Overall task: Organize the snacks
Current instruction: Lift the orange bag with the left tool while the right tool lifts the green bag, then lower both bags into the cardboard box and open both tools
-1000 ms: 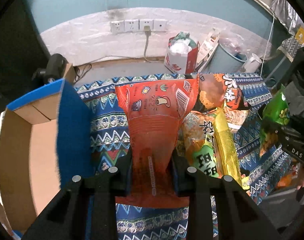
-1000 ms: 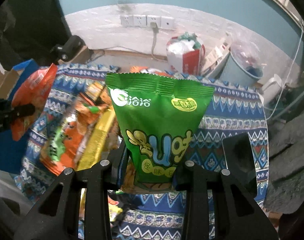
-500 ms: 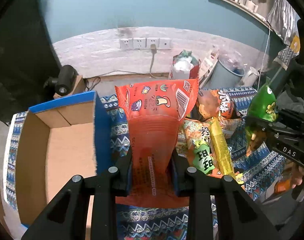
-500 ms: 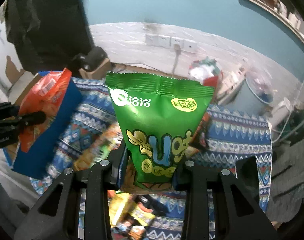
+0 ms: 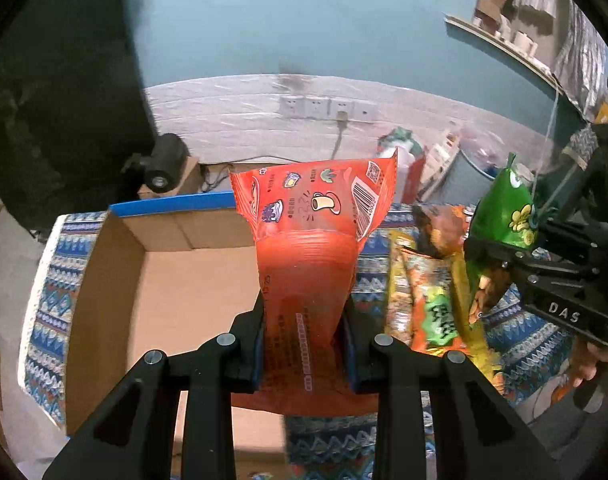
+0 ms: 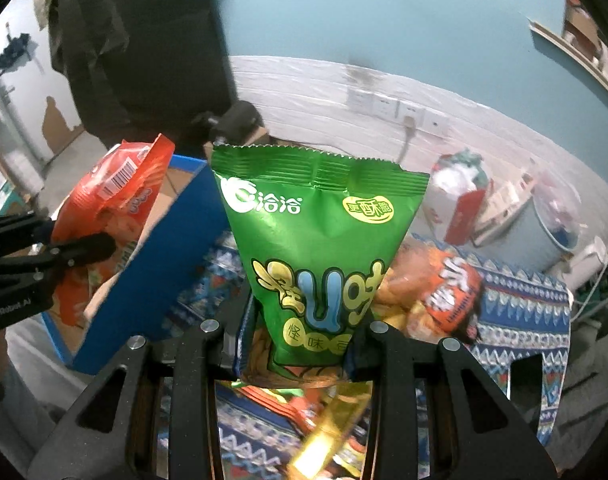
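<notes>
My left gripper (image 5: 304, 344) is shut on an orange-red snack bag (image 5: 312, 248) and holds it upright over the right edge of an open cardboard box (image 5: 176, 300) with blue outer walls. My right gripper (image 6: 300, 344) is shut on a green snack bag (image 6: 316, 240), held up above the snack pile. In the left wrist view the green bag (image 5: 504, 212) and right gripper (image 5: 544, 280) are at the right. In the right wrist view the orange-red bag (image 6: 116, 196) and the box (image 6: 156, 256) are at the left.
Several snack bags (image 5: 432, 296) lie on a blue patterned tablecloth (image 5: 48, 292) right of the box; an orange bag (image 6: 444, 292) shows behind the green one. Behind the table are a wall with sockets (image 5: 328, 108), a red-white bag (image 6: 460, 200) and a grey bin (image 6: 544, 224).
Both grippers have moved left and up with their bags. The orange-red bag now hangs over the box, and the green bag has come closer to the box.
</notes>
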